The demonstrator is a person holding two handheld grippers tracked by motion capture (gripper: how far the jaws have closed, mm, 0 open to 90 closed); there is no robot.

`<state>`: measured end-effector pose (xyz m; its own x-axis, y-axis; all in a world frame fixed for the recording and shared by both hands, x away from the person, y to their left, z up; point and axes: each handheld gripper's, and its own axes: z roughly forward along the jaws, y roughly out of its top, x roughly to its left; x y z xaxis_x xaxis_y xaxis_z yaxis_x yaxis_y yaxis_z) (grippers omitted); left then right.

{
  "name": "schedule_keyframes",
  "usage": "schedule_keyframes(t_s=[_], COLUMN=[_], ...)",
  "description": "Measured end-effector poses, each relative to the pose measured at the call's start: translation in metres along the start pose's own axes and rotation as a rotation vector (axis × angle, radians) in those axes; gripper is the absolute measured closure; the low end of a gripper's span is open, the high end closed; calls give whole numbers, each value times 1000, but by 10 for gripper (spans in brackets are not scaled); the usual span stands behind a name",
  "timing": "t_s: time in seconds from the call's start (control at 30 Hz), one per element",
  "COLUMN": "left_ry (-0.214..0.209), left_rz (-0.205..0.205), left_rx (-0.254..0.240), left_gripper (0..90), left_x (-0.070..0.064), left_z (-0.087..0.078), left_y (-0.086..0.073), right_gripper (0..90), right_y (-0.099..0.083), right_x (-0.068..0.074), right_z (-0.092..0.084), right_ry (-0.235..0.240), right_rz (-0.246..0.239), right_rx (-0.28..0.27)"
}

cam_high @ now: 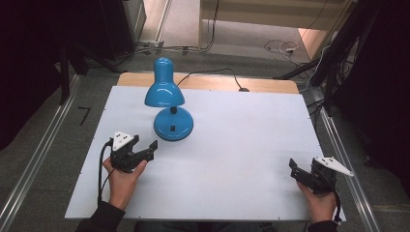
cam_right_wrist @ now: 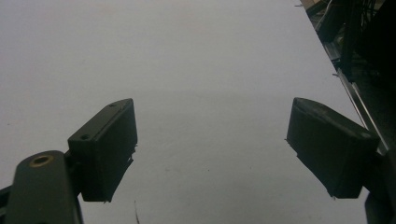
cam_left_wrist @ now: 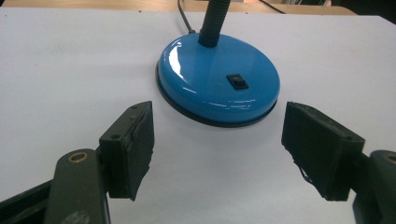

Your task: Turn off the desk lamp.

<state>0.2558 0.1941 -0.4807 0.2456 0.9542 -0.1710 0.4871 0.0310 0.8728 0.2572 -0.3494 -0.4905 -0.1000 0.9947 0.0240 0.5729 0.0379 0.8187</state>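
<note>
Currently, items listed left to right across the table (cam_high: 232, 159).

Item 1: left gripper (cam_high: 155, 145), held at about 8 o'clock on the white table top. Its 2 jaws stand wide apart and hold nothing; in the left gripper view the pads (cam_left_wrist: 140, 135) frame the near edge of the lamp base without touching it.

Item 2: lamp (cam_high: 167, 99), blue, standing upright at about 11 o'clock from the table's middle, just beyond the left gripper. Round glossy base (cam_left_wrist: 218, 79) with a small black rocker switch (cam_left_wrist: 239, 82) on top; a black flexible neck (cam_left_wrist: 213, 23) rises from the rear of the base; the shade (cam_high: 164, 87) leans over it. Its cord (cam_high: 212, 75) runs off toward 12 o'clock, over the far edge.

Item 3: right gripper (cam_high: 293, 170), resting at about 4 o'clock, well apart from the lamp, jaws likewise spread and empty, over bare table.

Risks, as judged:
- The base is wide, domed and slick; a pinch across its rim may slip off, or the jaws may not span it.
- A push on the switch landing off-centre could slide the base rather than click it.
- The shade makes the lamp top-heavy; a knock to the neck may tip it.
- The cord could snag if the lamp is dragged toward 6 o'clock.
</note>
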Motion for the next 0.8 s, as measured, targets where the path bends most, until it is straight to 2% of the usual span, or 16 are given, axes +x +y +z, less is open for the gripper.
schedule_keyframes(t_s=[0.17,0.33,0.63,0.8], left_ry=[20,38,45,66], left_rz=[8,37,38,41], left_rx=[-9,-7,4,-1], left_gripper=[265,266,266,266], left_x=[2,2,6,11], left_z=[-6,-10,-21,-30], left_y=[-2,-6,-13,-17], right_gripper=[147,147,147,146], right_y=[0,0,-1,0], right_x=[0,0,-1,0], right_z=[0,0,0,0], right_ry=[1,-1,-1,1], right_rz=[1,2,2,0], right_rx=[2,3,4,4])
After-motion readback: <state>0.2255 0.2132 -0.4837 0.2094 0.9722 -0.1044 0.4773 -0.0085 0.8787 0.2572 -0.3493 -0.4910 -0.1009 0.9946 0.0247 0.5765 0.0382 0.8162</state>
